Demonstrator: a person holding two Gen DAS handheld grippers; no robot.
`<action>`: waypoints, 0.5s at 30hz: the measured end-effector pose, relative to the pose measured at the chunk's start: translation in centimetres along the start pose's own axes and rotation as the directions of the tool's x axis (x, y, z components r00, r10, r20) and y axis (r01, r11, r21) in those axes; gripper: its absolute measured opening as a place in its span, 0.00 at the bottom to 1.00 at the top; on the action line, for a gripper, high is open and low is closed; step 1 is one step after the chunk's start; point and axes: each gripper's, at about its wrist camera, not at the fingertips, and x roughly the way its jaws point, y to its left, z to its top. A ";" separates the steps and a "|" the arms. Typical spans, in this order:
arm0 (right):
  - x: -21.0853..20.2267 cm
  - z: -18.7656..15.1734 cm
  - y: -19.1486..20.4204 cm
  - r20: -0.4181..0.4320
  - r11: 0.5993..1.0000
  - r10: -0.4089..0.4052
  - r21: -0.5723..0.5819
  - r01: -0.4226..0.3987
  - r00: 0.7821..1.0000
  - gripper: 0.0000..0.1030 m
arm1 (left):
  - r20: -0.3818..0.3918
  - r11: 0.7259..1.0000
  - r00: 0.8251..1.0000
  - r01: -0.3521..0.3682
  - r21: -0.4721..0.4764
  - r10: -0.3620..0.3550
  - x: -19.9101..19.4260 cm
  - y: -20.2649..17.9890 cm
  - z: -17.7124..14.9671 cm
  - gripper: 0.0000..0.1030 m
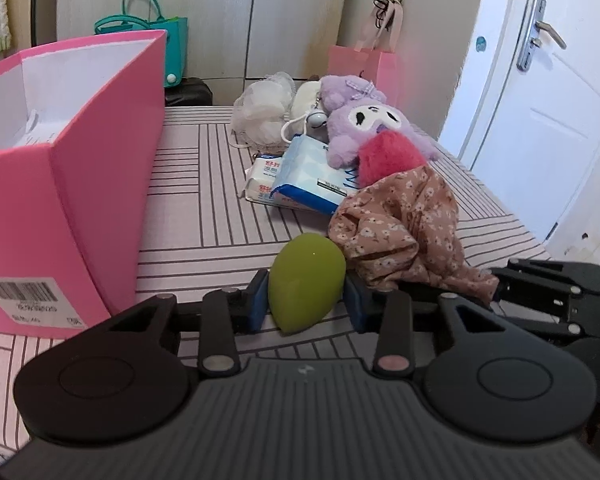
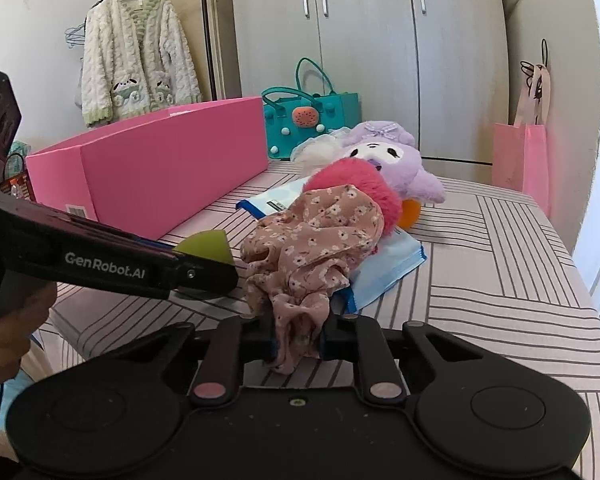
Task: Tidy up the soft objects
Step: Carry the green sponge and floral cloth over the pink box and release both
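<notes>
My left gripper (image 1: 306, 300) is squeezing the green squishy egg (image 1: 306, 276) on the striped bed (image 1: 204, 216), close to the pink box (image 1: 100, 160). My right gripper (image 2: 298, 338) is pinching the flowery cloth (image 2: 316, 248), which lies near the bed's front edge, leaning on the toy pile

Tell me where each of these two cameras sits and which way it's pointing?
Left wrist: sits on the left claw, looking along it over the bed; claw shut on a green sponge, right claw at the edge.
Right wrist: sits on the right claw, shut on floral cloth; left claw and a hand show.
Both share the pink box, purple plush, cloth and sponge.
</notes>
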 end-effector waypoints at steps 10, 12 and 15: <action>-1.5 0.0 1.3 -0.024 1.000 0.012 -0.028 -0.013 1.000 0.18 | -0.002 0.999 1.000 -0.027 0.019 0.027 -1.9 0.0 -0.9 0.36; -2.1 -0.1 1.6 -0.026 0.999 0.022 -0.032 -0.023 0.999 0.18 | -0.002 0.999 1.000 -0.028 0.023 0.028 -2.4 0.1 -1.0 0.36; -2.6 -0.1 2.1 -0.042 0.999 0.015 -0.038 -0.017 0.999 0.18 | -0.010 0.999 1.000 -0.029 0.036 0.029 -3.1 0.1 -1.3 0.37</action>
